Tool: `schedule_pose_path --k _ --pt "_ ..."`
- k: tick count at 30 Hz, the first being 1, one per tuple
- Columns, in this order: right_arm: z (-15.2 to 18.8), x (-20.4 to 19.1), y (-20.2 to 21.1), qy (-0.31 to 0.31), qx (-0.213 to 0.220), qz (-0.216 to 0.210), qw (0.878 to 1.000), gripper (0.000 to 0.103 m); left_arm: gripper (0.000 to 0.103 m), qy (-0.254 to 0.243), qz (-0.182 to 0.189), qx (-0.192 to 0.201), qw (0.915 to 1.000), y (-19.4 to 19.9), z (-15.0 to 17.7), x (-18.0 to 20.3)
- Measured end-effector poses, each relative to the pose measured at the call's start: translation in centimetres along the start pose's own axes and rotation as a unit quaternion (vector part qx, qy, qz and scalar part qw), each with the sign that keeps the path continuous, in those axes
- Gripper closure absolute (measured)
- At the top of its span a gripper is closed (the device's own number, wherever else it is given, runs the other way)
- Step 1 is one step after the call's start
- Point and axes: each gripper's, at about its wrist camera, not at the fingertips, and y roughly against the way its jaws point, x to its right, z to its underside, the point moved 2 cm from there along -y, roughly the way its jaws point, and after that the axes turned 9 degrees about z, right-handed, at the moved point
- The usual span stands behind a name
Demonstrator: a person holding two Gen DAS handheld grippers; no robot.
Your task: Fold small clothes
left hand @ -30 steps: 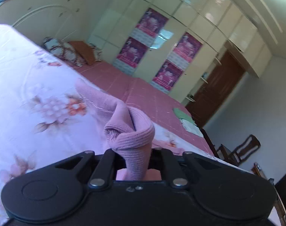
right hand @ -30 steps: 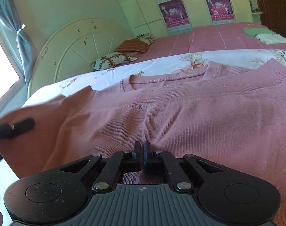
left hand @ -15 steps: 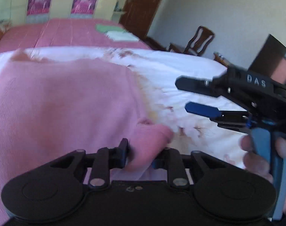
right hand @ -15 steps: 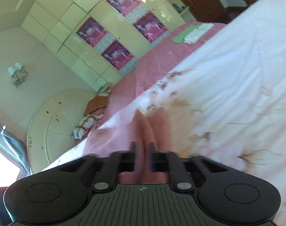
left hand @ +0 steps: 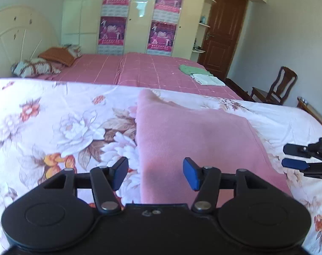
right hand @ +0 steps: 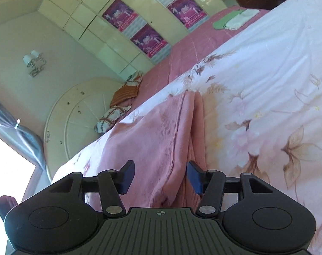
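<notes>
Both grippers have just released the pink top (left hand: pixel 194 140): left gripper (left hand: pixel 155 173) opening, right gripper (right hand: pixel 159 176) parted, both empty. Fold laid flat on the floral sheet (left hand: pixel 54 127).

l gripper (left hand: pixel 155 173) opening, fingers empty | pink top (left hand: pixel 194 140) folded on floral sheet (left hand: pixel 54 127)

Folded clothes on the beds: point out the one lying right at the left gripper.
The pink garment, spread on the floral sheet just beyond the left gripper. The green and white folded pieces lie on the far pink bed.
</notes>
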Motion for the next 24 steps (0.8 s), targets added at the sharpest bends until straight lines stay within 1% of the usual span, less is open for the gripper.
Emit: schedule_pose_path --k 2,4,5,7,8,9,11,13,14,15,16,17,18,19,20,21,22,23,24 --pt "-1.0 -0.1 -1.2 0.007 0.018 0.015 1.0 0.048 0.048 0.0 -0.006 0.002 1.0 0.1 0.4 -0.5" --pt "-2.1 -0.6 -2.7 0.022 0.026 0.032 0.999 0.048 0.048 0.008 -0.003 -0.001 1.0 0.4 0.9 -0.8" --pt "-2.6 -0.8 -3.6 0.033 0.027 0.039 0.998 0.048 0.048 0.009 -0.001 0.002 1.0 1.4 1.6 -1.1" --pt "-3.4 -1.1 -5.4 0.053 0.022 0.057 0.997 0.048 0.048 0.017 0.001 0.003 0.9999 1.4 2.1 -1.5" --pt "-3.7 -1.2 -6.3 0.061 0.017 0.061 0.996 0.051 0.048 0.022 0.002 0.001 0.9998 1.3 2.3 -1.8" --pt "-3.9 -1.2 -7.2 0.068 0.01 0.066 0.995 0.063 0.046 0.024 0.003 -0.002 0.9997 1.1 2.4 -1.9" --pt "-4.2 -1.0 -9.0 0.081 -0.008 0.081 0.993 0.075 0.046 0.025 0.01 -0.008 0.9996 0.4 2.5 -2.2" --pt "-4.3 -1.1 -9.9 0.098 -0.011 0.078 0.992 0.076 0.044 0.023 0.012 -0.021 0.9994 -0.1 2.8 -2.3" --pt "-4.3 -1.3 -10.1 0.114 -0.008 0.083 0.99 0.086 0.046 0.038 0.025 -0.037 0.9983 -0.6 2.9 -2.6" --pt "-4.2 -1.7 -10.1 0.137 0.003 0.084 0.987 0.098 0.053 0.059 0.046 -0.049 0.996 -0.8 3.1 -2.7" --pt "-4.2 -2.5 -10.0 0.174 0.019 0.09 0.98 0.098 0.055 0.066 0.063 -0.054 0.9944 -1.0 3.2 -2.5" --pt "-4.4 -3.0 -9.8 0.197 0.032 0.094 0.975 0.098 0.056 0.057 0.059 -0.056 0.995 -1.1 3.2 -1.9" --pt "-4.6 -3.4 -9.7 0.213 0.041 0.094 0.972 0.099 0.055 0.046 0.048 -0.06 0.996 -1.4 3.2 -1.3" --pt "-5.0 -3.6 -10.0 0.23 0.048 0.104 0.967 0.099 0.054 0.044 0.044 -0.064 0.996 -1.8 3.1 -0.7" --pt "-5.5 -3.2 -11.0 0.231 0.045 0.117 0.965 0.099 0.051 0.044 0.039 -0.064 0.9962 -1.9 3.0 -0.4" --pt "-5.8 -2.7 -11.7 0.218 0.031 0.119 0.968 0.099 0.049 0.045 0.033 -0.062 0.9965 -2.0 2.9 -0.3" --pt "-6.0 -2.2 -12.2 0.206 0.007 0.118 0.971 0.099 0.048 0.045 0.033 -0.062 0.9965 -2.0 2.9 -0.3" --pt "-6.0 -2.1 -12.0 0.197 -0.001 0.118 0.973 0.098 0.047 0.041 0.035 -0.057 0.997 -1.7 2.9 -0.5" --pt "-5.8 -2.2 -10.9 0.194 0.007 0.111 0.975 0.096 0.044 0.037 0.034 -0.048 0.9976 -1.2 3.0 -0.7"
